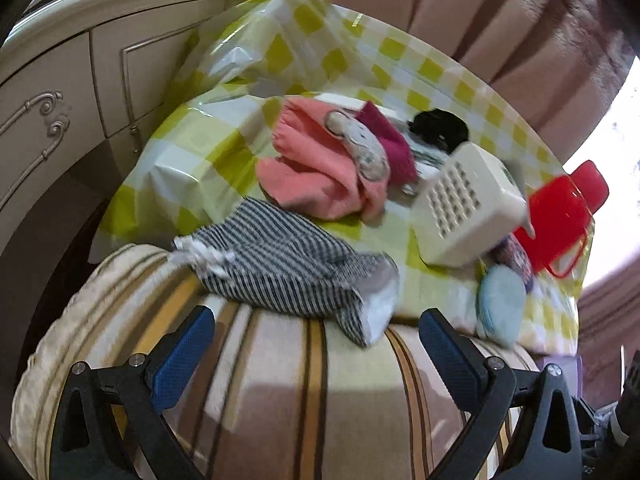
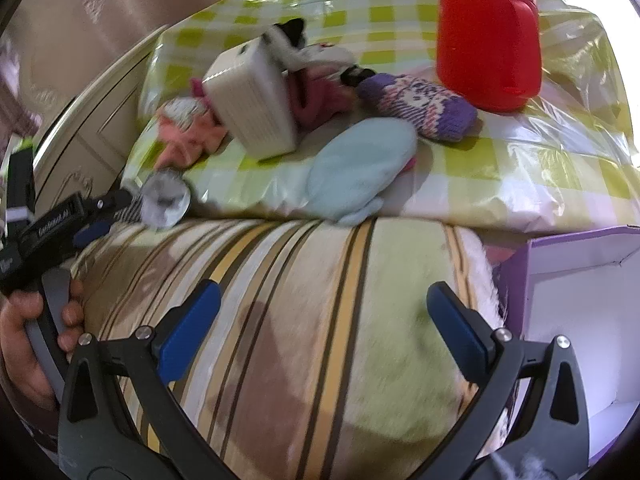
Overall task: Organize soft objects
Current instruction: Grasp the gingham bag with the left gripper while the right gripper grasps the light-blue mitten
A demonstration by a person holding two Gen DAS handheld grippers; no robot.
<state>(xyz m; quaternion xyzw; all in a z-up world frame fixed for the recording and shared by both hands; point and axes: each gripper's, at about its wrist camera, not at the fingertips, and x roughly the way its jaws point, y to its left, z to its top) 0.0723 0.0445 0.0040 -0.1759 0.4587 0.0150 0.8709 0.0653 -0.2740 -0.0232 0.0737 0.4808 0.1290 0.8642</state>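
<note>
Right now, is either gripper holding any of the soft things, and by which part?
Nothing is held. The left gripper and the right gripper both stand open over the striped cushion, with nothing between their blue pads.

Red plastic jug (image 2: 488,36), checked tablecloth (image 1: 224,128), cream cabinet (image 1: 60,80), pink curtain (image 1: 480,12)

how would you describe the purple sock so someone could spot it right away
Find the tall red jug on the yellow-checked tablecloth. Lying at its base, on the side toward the white basket, is the purple sock. It is the only knitted piece, purple with a white and pink pattern, unlike the plain pale blue sock below it.
</note>
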